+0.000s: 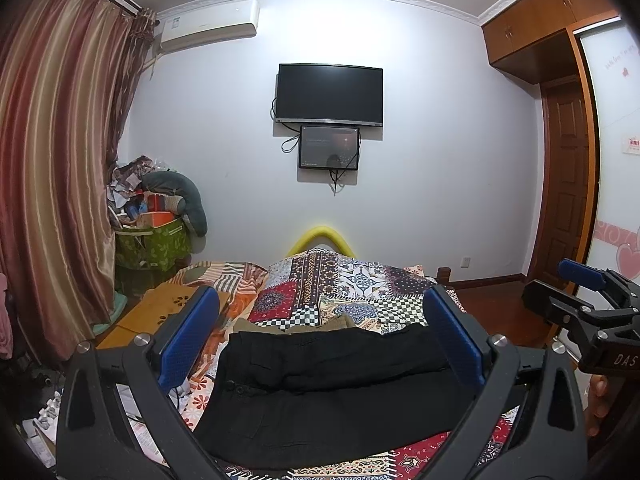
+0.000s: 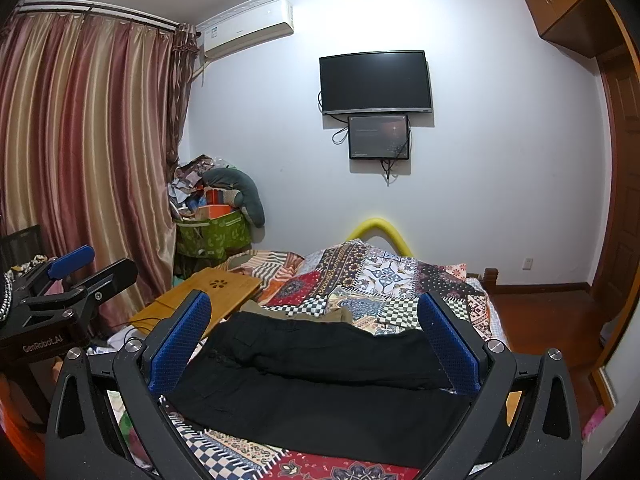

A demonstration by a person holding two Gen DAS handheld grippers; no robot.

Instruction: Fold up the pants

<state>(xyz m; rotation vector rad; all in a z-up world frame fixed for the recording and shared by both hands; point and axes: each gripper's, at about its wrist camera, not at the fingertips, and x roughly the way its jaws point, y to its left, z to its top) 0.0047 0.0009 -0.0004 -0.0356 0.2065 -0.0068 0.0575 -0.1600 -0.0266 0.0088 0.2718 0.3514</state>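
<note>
Black pants [image 1: 332,384] lie flat on the patchwork bedspread [image 1: 340,284], the two legs side by side, the buttoned waist to the left. They also show in the right wrist view [image 2: 320,376]. My left gripper [image 1: 320,332] is open and empty, held above the pants with its blue pads wide apart. My right gripper [image 2: 316,332] is open and empty too, above the same pants. The right gripper shows at the right edge of the left wrist view [image 1: 592,300]. The left gripper shows at the left edge of the right wrist view [image 2: 68,280].
An olive garment [image 2: 296,312] lies just beyond the pants. A wooden lap table [image 2: 200,300] sits on the bed's left side. A yellow padded footboard [image 2: 380,232], a green bin of clutter [image 2: 212,232], curtains [image 2: 80,160] and a wall TV [image 2: 376,80] are beyond.
</note>
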